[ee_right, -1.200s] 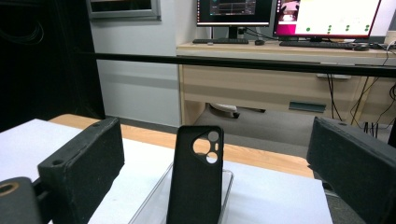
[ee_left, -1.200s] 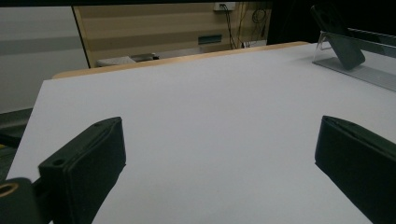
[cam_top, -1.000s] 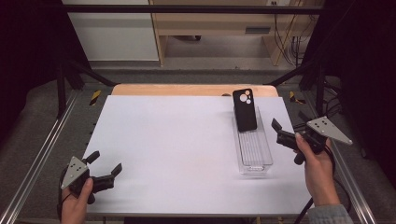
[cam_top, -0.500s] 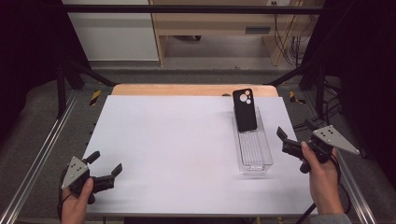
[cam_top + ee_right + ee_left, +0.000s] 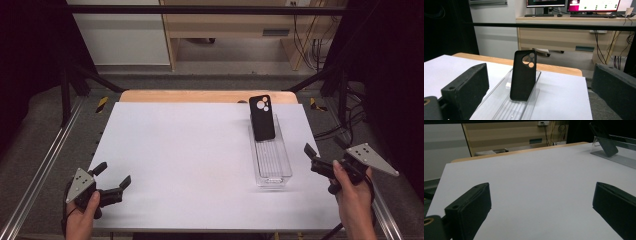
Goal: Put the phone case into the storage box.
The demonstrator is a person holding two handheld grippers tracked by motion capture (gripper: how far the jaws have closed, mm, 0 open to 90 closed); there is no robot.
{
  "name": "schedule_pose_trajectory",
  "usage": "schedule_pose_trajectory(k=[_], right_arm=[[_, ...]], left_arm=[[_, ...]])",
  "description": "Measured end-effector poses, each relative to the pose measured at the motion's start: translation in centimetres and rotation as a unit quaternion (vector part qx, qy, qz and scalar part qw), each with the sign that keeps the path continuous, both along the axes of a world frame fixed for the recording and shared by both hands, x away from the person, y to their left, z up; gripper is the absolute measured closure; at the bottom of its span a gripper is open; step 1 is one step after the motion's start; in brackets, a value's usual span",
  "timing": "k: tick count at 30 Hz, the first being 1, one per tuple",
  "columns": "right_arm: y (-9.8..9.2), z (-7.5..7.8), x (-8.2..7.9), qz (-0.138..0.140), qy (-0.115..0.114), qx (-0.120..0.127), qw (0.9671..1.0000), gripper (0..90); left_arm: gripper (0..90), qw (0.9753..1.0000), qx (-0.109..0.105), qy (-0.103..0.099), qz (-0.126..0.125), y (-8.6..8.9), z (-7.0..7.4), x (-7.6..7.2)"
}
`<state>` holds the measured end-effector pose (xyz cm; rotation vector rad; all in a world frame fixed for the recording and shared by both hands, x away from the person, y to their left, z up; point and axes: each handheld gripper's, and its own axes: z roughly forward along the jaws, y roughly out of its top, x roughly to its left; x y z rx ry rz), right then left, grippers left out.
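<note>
— Where is the phone case?

— The black case (image 5: pixel 262 118) stands propped upright at the far end of a clear tray (image 5: pixel 272 170) on the right side of the white table (image 5: pixel 190 150). The right gripper view shows it (image 5: pixel 523 75) leaning against the tray's end wall.

— And the grippers?

— The right gripper (image 5: pixel 320 172), jaws spread and empty, hovers just beside the tray's near right corner. The left gripper (image 5: pixel 111 179), also spread wide with nothing between its jaws, sits at the table's near left corner, well apart from the case.
</note>
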<state>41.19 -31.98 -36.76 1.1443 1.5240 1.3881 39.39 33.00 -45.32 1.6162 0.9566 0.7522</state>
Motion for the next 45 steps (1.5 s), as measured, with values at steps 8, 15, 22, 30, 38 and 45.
schedule_pose_trajectory(k=[8, 15, 22, 30, 38, 45], right_arm=[[-0.5, -1.1, -1.3, -0.002, -0.013, 0.010, 0.9999, 2.3], [-0.7, -2.4, -2.0, 0.005, -0.018, 0.013, 0.9997, 3.0], [-0.5, -3.4, -2.6, 0.012, -0.014, 0.014, 0.9997, 3.0], [0.6, -4.6, -2.8, 0.024, -0.011, 0.014, 0.9996, 3.0], [1.6, -5.5, -2.8, 0.035, -0.006, 0.014, 0.9993, 2.9], [2.4, -6.2, -2.6, 0.045, -0.001, 0.011, 0.9989, 2.8]], left_arm=[[2.1, 1.0000, 0.000, 0.000, -0.001, -0.2, 0.0, -0.1], [2.0, 1.0000, 0.000, -0.002, -0.006, -0.4, 0.1, -0.4], [2.1, 1.0000, -0.001, -0.004, -0.006, -0.3, 0.2, -0.6], [2.1, 1.0000, -0.003, -0.004, -0.008, -0.3, 0.2, -0.7], [2.2, 1.0000, -0.004, -0.005, -0.007, -0.2, 0.2, -0.8], [2.2, 0.9999, -0.003, -0.005, -0.010, -0.3, 0.2, -0.8]])
